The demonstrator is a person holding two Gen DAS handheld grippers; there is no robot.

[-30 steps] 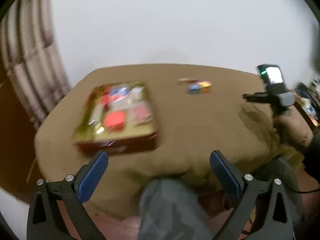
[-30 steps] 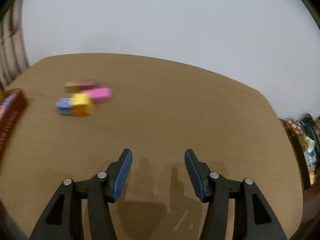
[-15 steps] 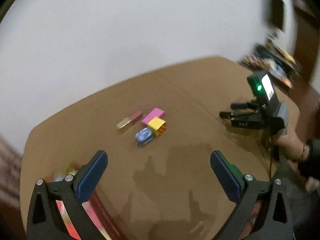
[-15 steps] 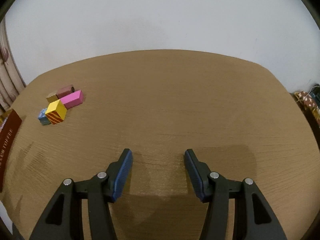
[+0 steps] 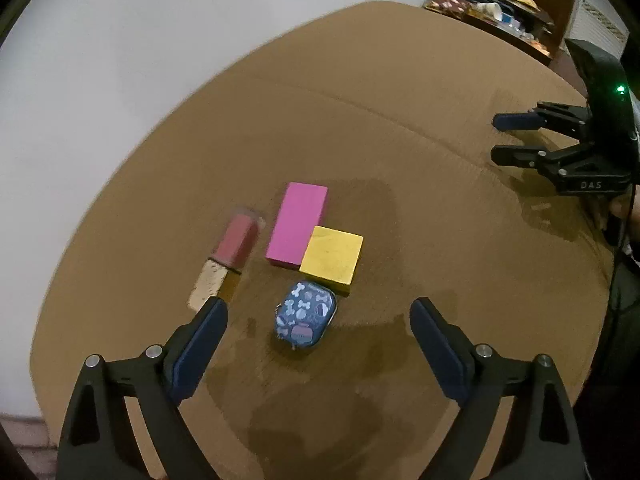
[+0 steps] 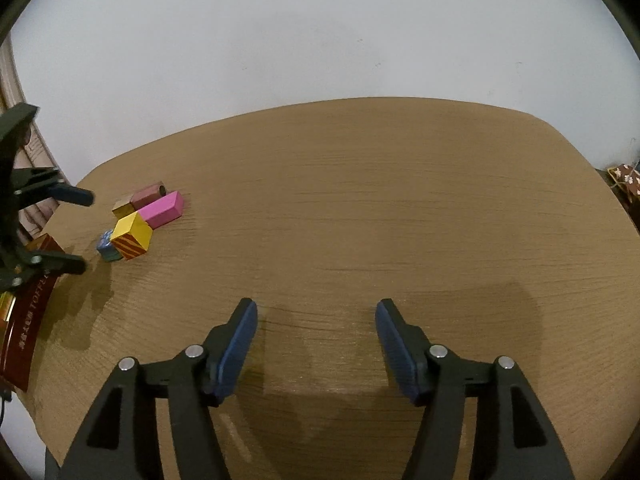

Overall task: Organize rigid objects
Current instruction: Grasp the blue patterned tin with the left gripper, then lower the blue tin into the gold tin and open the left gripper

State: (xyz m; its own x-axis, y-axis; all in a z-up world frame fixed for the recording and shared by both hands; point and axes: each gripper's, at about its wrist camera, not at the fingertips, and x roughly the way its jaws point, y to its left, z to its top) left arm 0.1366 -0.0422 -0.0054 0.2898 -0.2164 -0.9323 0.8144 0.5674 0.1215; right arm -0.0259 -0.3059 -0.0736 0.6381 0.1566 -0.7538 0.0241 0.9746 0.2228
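A cluster of small blocks lies on the brown table (image 5: 400,140): a pink block (image 5: 298,224), a yellow block (image 5: 332,258), a blue bone-patterned tin (image 5: 306,314), a maroon block (image 5: 238,240) and a tan block (image 5: 210,284). My left gripper (image 5: 318,316) is open and empty, hovering above the blue tin. My right gripper (image 6: 316,320) is open and empty over bare table, well right of the cluster; it also shows in the left wrist view (image 5: 504,140). In the right wrist view I see the pink block (image 6: 164,209), the yellow block (image 6: 132,236) and the left gripper (image 6: 76,232).
A dark red toffee box (image 6: 28,324) lies at the table's left edge in the right wrist view. A white wall stands behind the table. Cluttered shelves (image 5: 492,4) lie beyond the far right corner. The table (image 6: 400,208) is bare wood.
My left gripper has swung away from the toffee box and come in over the block cluster, now above the blue tin. My right gripper has turned slightly and stays open.
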